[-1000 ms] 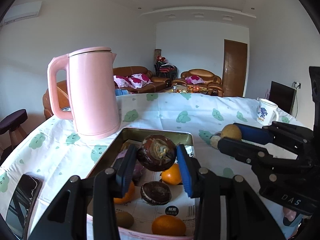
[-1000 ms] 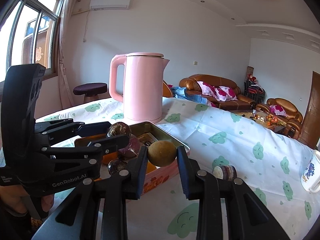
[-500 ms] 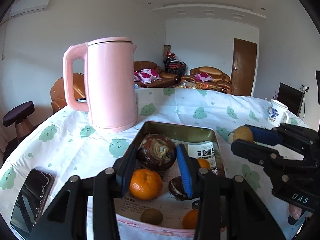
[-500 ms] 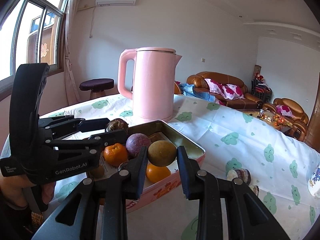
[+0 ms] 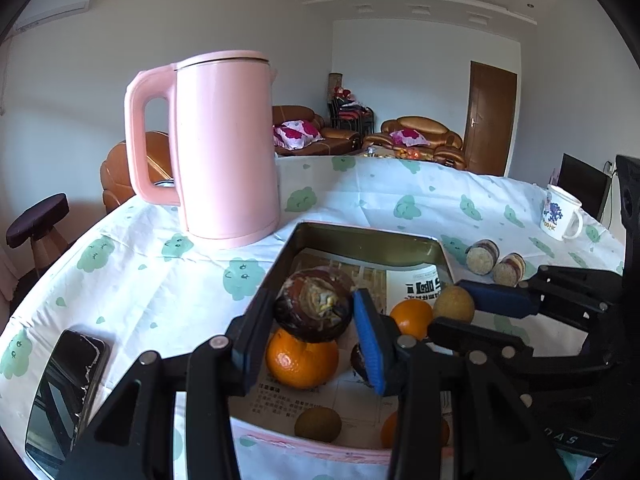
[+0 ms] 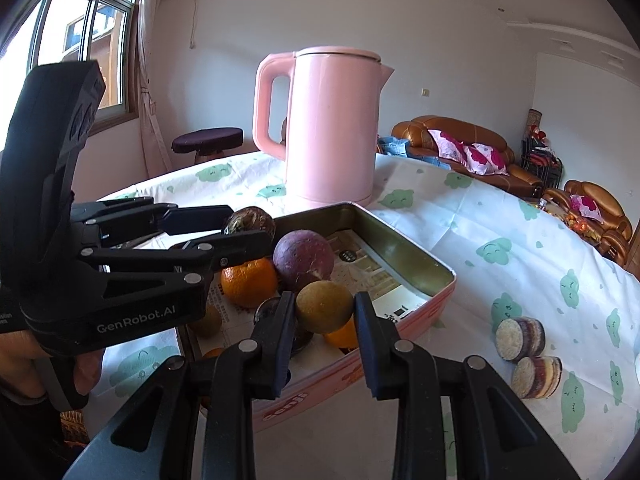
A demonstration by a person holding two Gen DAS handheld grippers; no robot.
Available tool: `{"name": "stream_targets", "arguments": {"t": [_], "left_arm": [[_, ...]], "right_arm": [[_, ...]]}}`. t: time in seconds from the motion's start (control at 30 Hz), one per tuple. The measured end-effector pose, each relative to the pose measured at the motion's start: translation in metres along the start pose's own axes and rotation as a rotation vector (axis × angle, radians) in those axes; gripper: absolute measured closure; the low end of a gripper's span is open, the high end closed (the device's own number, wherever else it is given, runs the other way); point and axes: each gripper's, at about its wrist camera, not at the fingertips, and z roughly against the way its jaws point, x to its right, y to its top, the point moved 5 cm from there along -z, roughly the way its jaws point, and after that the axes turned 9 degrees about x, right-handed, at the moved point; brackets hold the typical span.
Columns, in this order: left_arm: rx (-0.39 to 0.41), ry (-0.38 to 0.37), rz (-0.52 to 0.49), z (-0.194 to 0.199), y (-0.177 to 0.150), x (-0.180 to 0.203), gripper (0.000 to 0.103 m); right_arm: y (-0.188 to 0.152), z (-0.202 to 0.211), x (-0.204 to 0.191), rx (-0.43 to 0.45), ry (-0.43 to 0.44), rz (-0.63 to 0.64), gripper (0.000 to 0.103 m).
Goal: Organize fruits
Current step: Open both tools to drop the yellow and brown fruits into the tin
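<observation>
Both grippers are loaded over the pink tin: the left gripper is clamped on a dark, wrinkled passion fruit, above an orange in the tin, while the right gripper pinches a small tan-green fruit above the tin's near rim. Both look light and round, so likely to roll. The wrinkled shell looks brittle; a grip across the widest part, with modest pressure, seems safest. Set low, not dropped.

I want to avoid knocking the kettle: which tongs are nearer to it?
Left. The left tongs are just before the kettle; the right tongs are farther off.
</observation>
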Motion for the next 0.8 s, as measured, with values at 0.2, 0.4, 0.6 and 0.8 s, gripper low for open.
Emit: {"name": "stream_targets", "arguments": {"t": [0.2, 0.4, 0.6, 0.8], "left_arm": [[-0.029, -0.01, 0.005, -0.004, -0.002, -0.001, 0.06], [-0.049, -0.009, 0.001, -0.006, -0.005, -0.001, 0.059], [-0.011, 0.006, 0.014, 0.004, -0.002, 0.0, 0.028], [0.037, -0.031, 0.042, 0.011, 0.008, 0.016, 0.018]], "right_arm": [[-0.003, -0.004, -0.003, -0.029, 0.01, 0.002, 0.071], [-0.006, -0.01, -0.006, -0.066, 0.044, -0.004, 0.071], [-0.007, -0.006, -0.007, -0.061, 0.029, -0.001, 0.061], [-0.005, 0.022, 0.033, -0.015, -0.08, -0.029, 0.061]]}}
